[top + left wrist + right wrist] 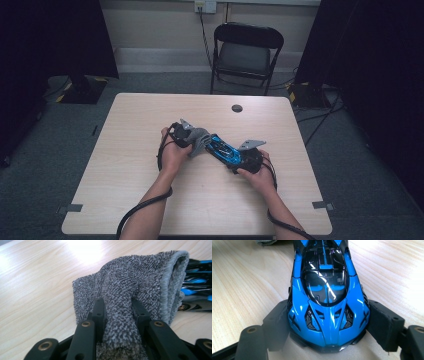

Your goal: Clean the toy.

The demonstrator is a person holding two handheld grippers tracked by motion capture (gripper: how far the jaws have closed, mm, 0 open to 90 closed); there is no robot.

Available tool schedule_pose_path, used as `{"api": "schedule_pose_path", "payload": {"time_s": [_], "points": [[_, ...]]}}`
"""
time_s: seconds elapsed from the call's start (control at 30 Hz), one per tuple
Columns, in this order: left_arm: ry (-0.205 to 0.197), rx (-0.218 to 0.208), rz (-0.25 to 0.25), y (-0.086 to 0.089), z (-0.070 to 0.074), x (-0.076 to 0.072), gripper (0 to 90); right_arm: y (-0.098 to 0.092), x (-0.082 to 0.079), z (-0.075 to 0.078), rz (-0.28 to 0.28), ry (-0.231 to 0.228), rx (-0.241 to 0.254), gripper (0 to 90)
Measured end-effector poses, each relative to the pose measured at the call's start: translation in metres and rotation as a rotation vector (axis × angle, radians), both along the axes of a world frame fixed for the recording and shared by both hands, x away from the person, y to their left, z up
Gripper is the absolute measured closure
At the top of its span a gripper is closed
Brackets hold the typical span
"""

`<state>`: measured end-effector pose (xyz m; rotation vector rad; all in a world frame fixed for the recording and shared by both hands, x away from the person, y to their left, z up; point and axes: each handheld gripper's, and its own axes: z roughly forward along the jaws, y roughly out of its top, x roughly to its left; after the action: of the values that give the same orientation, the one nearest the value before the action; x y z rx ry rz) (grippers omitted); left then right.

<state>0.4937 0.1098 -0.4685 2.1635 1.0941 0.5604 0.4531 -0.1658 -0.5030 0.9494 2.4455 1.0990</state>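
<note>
A blue and black toy car (327, 297) lies on the wooden table (150, 120), its front end clamped between the pads (382, 325) of my right gripper (328, 325), which is shut on it. In the high view the car (222, 149) sits at the table's middle with the right gripper (235, 159) below and to the right of it. My left gripper (117, 312) is shut on a bunched fold of a grey cloth (130, 282). The cloth (199, 138) drapes over the car's far end (197, 285). The left gripper (196, 145) meets it from the left.
A black folding chair (246, 52) stands beyond the table's far edge. A small dark round disc (237, 108) lies on the table near that edge. Cables trail from both grippers off the table's near edge. Dark curtains hang at both sides.
</note>
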Motion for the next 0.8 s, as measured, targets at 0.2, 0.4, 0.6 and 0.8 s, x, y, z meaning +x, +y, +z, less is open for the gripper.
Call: {"api": "schedule_pose_path", "payload": {"time_s": [0.2,0.4,0.6,0.8], "points": [[0.007,0.006,0.022,0.014,-0.002,-0.002,69.9,0.0,0.0,0.0,0.0,0.0,0.0,25.3],[0.006,-0.003,0.036,0.027,-0.001,-0.008,69.9,0.0,0.0,0.0,0.0,0.0,0.0,25.2],[-0.007,-0.014,0.035,0.039,-0.001,-0.018,69.9,0.0,0.0,0.0,0.0,0.0,-0.001,25.2],[-0.01,-0.039,0.018,0.046,0.002,-0.03,69.9,0.0,0.0,0.0,0.0,0.002,-0.001,24.9]]}}
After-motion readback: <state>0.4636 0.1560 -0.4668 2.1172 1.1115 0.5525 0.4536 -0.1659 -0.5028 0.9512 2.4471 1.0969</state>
